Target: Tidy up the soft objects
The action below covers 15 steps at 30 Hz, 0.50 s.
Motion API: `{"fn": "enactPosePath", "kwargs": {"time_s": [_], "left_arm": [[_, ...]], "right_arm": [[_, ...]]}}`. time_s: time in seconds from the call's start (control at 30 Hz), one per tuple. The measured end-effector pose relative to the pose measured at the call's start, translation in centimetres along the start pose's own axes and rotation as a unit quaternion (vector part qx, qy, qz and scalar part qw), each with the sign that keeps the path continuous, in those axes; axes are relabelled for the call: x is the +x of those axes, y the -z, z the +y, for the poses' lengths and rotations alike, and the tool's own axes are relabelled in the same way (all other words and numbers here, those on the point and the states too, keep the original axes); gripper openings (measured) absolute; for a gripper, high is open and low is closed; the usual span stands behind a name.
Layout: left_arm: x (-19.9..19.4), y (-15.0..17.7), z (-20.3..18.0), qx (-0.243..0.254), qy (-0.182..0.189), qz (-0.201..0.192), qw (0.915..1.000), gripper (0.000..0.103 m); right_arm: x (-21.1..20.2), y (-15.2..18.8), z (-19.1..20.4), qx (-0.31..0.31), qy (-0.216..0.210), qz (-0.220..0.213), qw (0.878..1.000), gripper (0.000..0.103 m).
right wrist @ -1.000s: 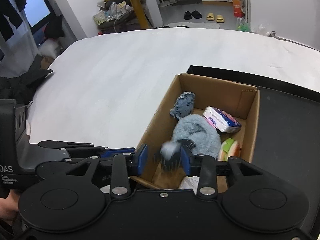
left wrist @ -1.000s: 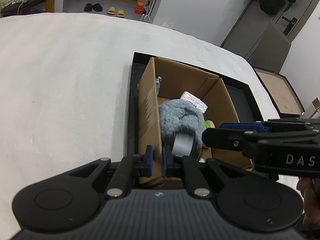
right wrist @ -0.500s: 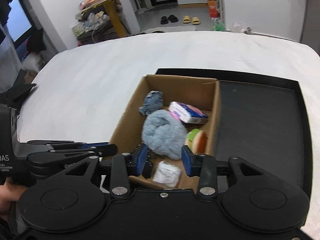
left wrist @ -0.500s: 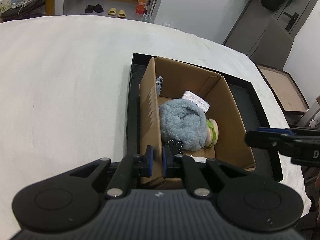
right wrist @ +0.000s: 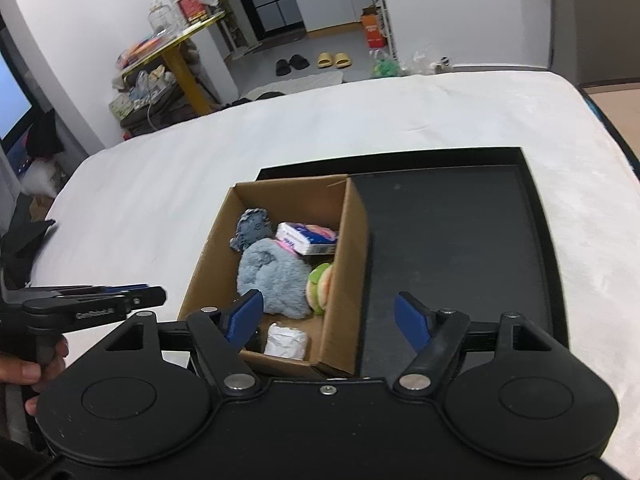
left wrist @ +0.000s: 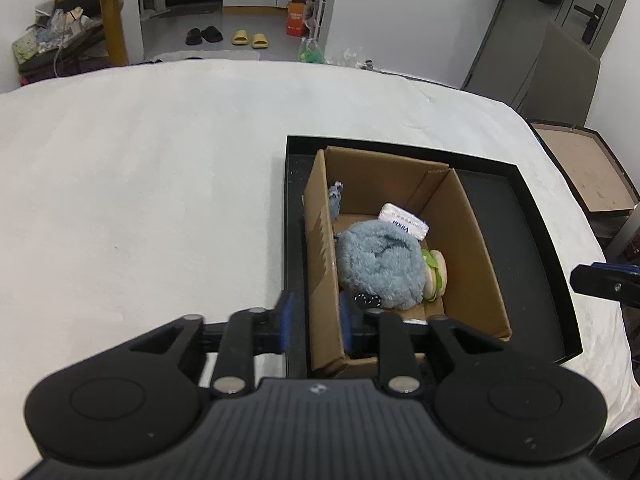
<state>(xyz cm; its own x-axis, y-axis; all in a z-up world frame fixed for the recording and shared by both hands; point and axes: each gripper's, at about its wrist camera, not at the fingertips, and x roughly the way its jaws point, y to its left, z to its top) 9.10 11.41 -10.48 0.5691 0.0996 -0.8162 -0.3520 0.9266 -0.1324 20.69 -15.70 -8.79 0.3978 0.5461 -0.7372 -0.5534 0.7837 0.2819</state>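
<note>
An open cardboard box (left wrist: 320, 248) (right wrist: 348, 248) stands at the left end of a black tray (left wrist: 520, 240) (right wrist: 452, 232) on a white table. Inside lie a fluffy blue-grey plush (left wrist: 380, 264) (right wrist: 272, 276), a small blue plush (right wrist: 252, 228), a tissue pack (left wrist: 404, 224) (right wrist: 308, 238), a burger toy (left wrist: 434, 276) (right wrist: 320, 286) and a white packet (right wrist: 287, 340). My left gripper (left wrist: 314, 320) is open and empty, its jaws either side of the box's left wall. My right gripper (right wrist: 330, 320) is wide open and empty above the box's near right corner.
The right part of the tray floor is bare black. The white table (left wrist: 140, 200) spreads to the left and behind. A brown board (left wrist: 580, 176) lies beyond the table's right edge. A yellow-legged cluttered table (right wrist: 180, 60) and slippers (right wrist: 332, 60) are in the room behind.
My right gripper let the grey plush drop into the box, drew back and opened wide. My left gripper, shut before, has opened and moved back, now straddling the box's left wall.
</note>
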Motion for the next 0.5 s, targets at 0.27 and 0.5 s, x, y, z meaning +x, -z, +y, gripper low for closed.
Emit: {"fn": "enactPosePath", "kwargs": {"time_s": [0.27,0.5], "left_arm": [[-2.8,-0.5,-2.2,0.021,-0.001,-0.009,0.9997,0.071],[-5.0,-0.9,-3.6,0.032,-0.004,-0.015,0.9994,0.084]], "right_arm": [[-2.6,0.2,-1.5,0.012,-0.009,-0.018,1.0,0.084],[-4.7,0.4,-2.2,0.016,-0.015,-0.032,0.999,0.102]]}}
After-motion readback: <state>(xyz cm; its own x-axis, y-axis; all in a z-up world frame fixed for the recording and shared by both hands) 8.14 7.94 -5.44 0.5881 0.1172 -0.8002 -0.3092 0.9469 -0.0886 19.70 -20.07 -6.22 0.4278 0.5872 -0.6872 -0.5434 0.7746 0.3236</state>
